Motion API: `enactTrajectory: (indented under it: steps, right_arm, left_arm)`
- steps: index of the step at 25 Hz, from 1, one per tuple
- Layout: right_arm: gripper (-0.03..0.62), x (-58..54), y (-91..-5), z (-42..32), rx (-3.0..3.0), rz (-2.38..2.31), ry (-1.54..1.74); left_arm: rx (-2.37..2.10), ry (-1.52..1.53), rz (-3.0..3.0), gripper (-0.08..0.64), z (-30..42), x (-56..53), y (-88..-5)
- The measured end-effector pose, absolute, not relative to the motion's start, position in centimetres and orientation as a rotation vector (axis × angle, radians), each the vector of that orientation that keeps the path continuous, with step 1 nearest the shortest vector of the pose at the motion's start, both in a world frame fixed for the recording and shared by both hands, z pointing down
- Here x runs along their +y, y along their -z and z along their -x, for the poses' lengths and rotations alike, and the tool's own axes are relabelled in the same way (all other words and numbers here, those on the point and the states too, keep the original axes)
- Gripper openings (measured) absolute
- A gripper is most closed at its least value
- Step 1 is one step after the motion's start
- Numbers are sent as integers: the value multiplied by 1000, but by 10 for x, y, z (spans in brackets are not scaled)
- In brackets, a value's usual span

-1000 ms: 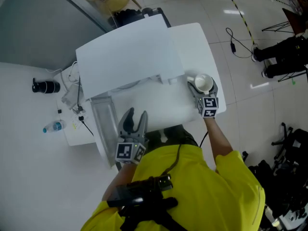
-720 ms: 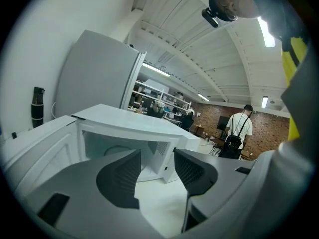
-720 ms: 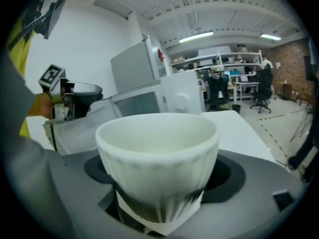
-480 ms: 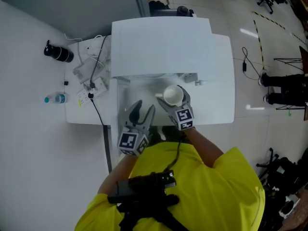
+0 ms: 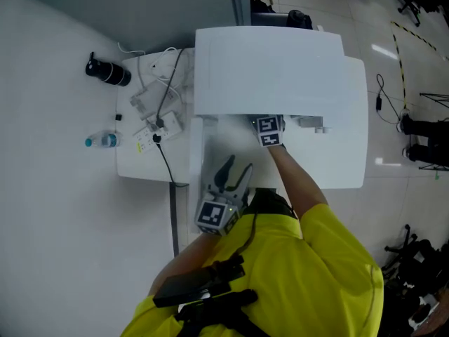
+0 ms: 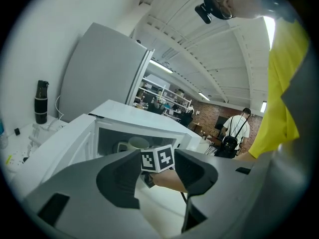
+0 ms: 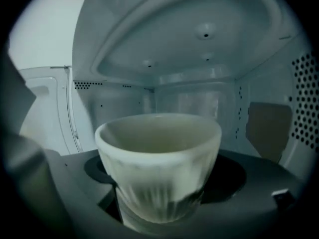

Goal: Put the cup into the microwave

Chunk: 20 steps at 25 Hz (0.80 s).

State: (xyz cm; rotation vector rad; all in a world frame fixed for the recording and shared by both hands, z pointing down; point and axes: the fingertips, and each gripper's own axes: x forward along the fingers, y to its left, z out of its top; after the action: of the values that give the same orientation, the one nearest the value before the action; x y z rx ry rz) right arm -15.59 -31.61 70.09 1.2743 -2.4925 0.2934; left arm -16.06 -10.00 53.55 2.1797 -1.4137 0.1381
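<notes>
The pale ribbed cup (image 7: pixel 158 158) sits between the dark jaws of my right gripper (image 7: pixel 159 195), which is shut on it. Cup and gripper are inside the white microwave (image 5: pixel 266 69), with the cavity's back wall (image 7: pixel 189 101) and perforated side close around. In the head view only the right gripper's marker cube (image 5: pixel 269 130) shows at the oven's opening; the cup is hidden there. The left gripper view shows the cup (image 6: pixel 135 143) in the open cavity. My left gripper (image 5: pixel 233 168) stands open and holds nothing, in front of the oven.
The microwave stands on a white table (image 5: pixel 351 153), with its open door (image 5: pixel 202 153) at the left. A black bottle (image 5: pixel 106 70), a water bottle (image 5: pixel 102 141) and a power strip with cables (image 5: pixel 158 114) lie to the left. A person with a backpack (image 6: pixel 234 131) stands far off.
My right gripper carried the cup from the table's right side leftward and into the microwave's opening. The left gripper shifted a little in front of the door.
</notes>
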Motion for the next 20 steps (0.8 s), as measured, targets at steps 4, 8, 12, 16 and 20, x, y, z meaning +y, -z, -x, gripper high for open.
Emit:
enactTrajectory:
  steps: [4, 8, 12, 16, 20]
  right_arm:
    - [491, -324, -700, 154, -2456, -1293, -249]
    - [492, -328, -698, 153, -2434, -1330, -240]
    - [494, -329, -697, 154, -2437, -1330, -233]
    - [570, -325, -701, 161, -2448, -1261, -243]
    - [611, -313, -712, 154, -2444, -1240, -325]
  left_arm:
    - [-1398, -142, -2174, 204, 165, -103, -541]
    - [-1390, -151, -2191, 204, 167, -105, -543]
    - [-1376, -142, -2192, 204, 164, -105, -544]
    - [-1378, -149, -2189, 204, 163, -105, -546]
    - [-1379, -139, -2195, 204, 161, -105, -545]
